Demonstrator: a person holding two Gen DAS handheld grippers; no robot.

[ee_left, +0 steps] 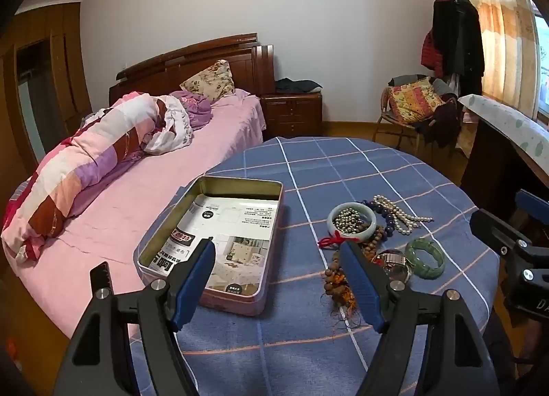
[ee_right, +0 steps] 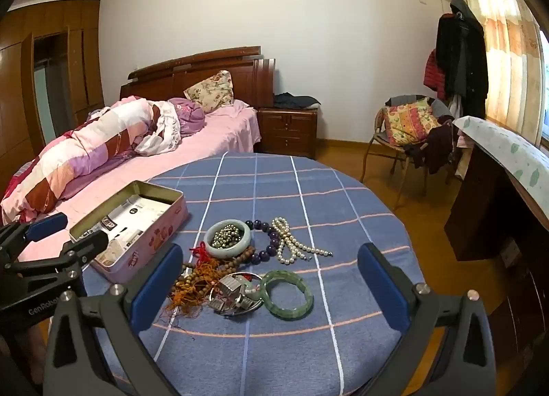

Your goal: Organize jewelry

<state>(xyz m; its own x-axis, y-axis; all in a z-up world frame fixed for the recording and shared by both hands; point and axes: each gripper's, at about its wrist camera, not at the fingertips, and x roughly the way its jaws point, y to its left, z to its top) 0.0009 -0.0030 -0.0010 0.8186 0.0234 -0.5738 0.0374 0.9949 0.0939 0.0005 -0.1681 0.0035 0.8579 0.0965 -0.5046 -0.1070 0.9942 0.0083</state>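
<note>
An open pink tin (ee_left: 274, 187) (ee_right: 147, 245) lined with printed paper sits on the blue checked tablecloth (ee_left: 343, 169) (ee_right: 274, 183). To its right lies a jewelry pile: a pale jade bangle (ee_left: 369, 229) (ee_right: 245, 241) around metal beads, purple beads (ee_right: 271, 241), a pearl string (ee_left: 401, 214) (ee_right: 291, 241), brown wooden beads (ee_left: 334, 279) (ee_right: 195, 279), a metal watch (ee_right: 236, 293) and a green bangle (ee_left: 425, 259) (ee_right: 288, 295). My left gripper (ee_left: 278, 245) is open, empty, above the tin's near right corner. My right gripper (ee_right: 271, 252) is open, empty, straddling the pile from in front.
A bed (ee_left: 137, 163) with pink sheets and a rolled quilt lies left of the round table. A nightstand (ee_left: 291, 111), a chair (ee_right: 408, 135) with clothes, a coat rack and a desk (ee_right: 507, 169) stand behind and to the right.
</note>
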